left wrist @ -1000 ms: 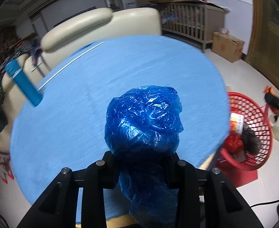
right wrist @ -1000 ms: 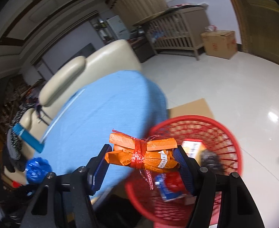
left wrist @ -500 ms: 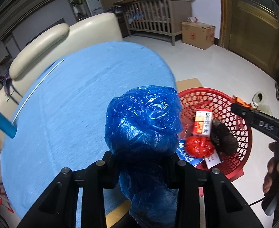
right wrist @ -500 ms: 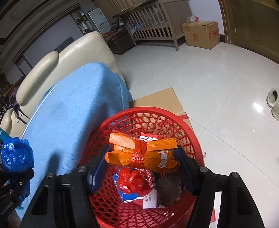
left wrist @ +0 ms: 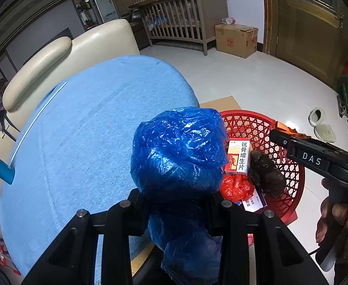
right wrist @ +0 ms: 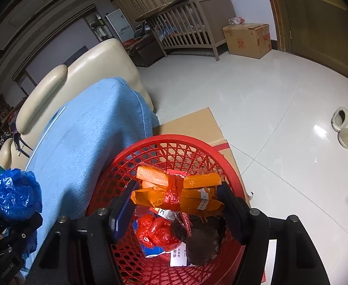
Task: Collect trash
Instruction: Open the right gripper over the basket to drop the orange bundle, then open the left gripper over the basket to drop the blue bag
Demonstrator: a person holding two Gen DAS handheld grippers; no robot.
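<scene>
Nearest to the left wrist camera, the left gripper [left wrist: 177, 204] has its jaws pressed on a crumpled blue plastic bag [left wrist: 178, 152], which bulges up above the fingers and also hangs down below them. The bag is over the edge of the blue cloth-covered table [left wrist: 86, 128], close to the red basket [left wrist: 290, 166] on the floor. In the right wrist view, the right gripper [right wrist: 177, 201] pinches an orange packet bundle [right wrist: 188, 190] tied in the middle with a red strip; both pads touch the ends of the bundle, and it hangs directly above the basket [right wrist: 150, 149]. Inside the basket lie a red crumpled bag [right wrist: 157, 232], a dark brown lump [right wrist: 202, 239], a white and orange medicine box [left wrist: 238, 159] with printed characters, and some blue and white paper [right wrist: 176, 254]. On the right of the left wrist view, a hand [left wrist: 337, 225] grips the handle of the right gripper's black body. Under and behind the basket a flat brown cardboard sheet [right wrist: 193, 123] lies on the white tiled floor [right wrist: 269, 95]. A pair of pale slippers [right wrist: 345, 128] lies further on the floor. Behind the table stands a cream leather sofa [left wrist: 83, 49]. Far at the back are a wooden crib [left wrist: 185, 19], a brown cardboard box [left wrist: 235, 40] just beside it, and a wooden door [left wrist: 311, 35].
</scene>
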